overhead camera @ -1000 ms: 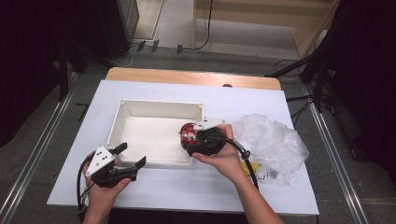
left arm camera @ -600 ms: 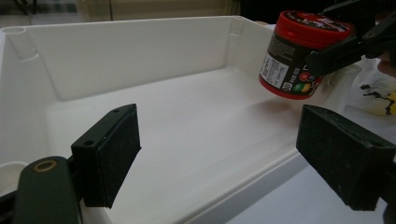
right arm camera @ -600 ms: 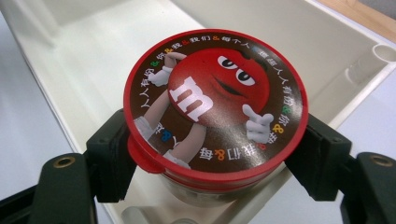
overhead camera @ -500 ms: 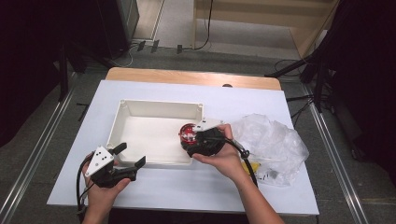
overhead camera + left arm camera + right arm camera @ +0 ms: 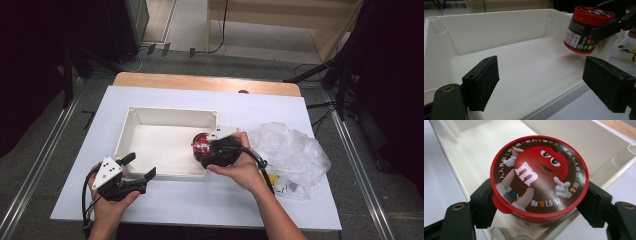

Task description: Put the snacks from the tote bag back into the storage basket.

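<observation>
Clamped between the pads of the right gripper (image 5: 537, 202): a red-lidded M&M's candy jar (image 5: 539, 177), jaws pressed wide against its round sides just under the lid, the printed red character facing up at the gripper's camera. Held tilted and clear of the floor of the white plastic box (image 5: 165, 142), at the box's near right corner, just above the rim on the gripper's side. Seen from the high view, jar (image 5: 202, 145) at the tip of the right gripper (image 5: 212, 152), with the person's right hand (image 5: 242, 165) wrapped behind it.

Down at the near left corner of the box, left gripper (image 5: 137, 167) open wide and holding nothing, its two black pads spread apart with only the box rim and pale floor between them. From that gripper's own camera, left gripper (image 5: 544, 82) aimed across the box interior (image 5: 506, 27), jar (image 5: 586, 28) hanging up and to the right beyond its right pad, well apart from it.

Farther right of the right gripper, crumpled clear plastic bag (image 5: 290, 155) lying on the white tabletop (image 5: 200, 205), a few small yellow and dark items showing through it.
</observation>
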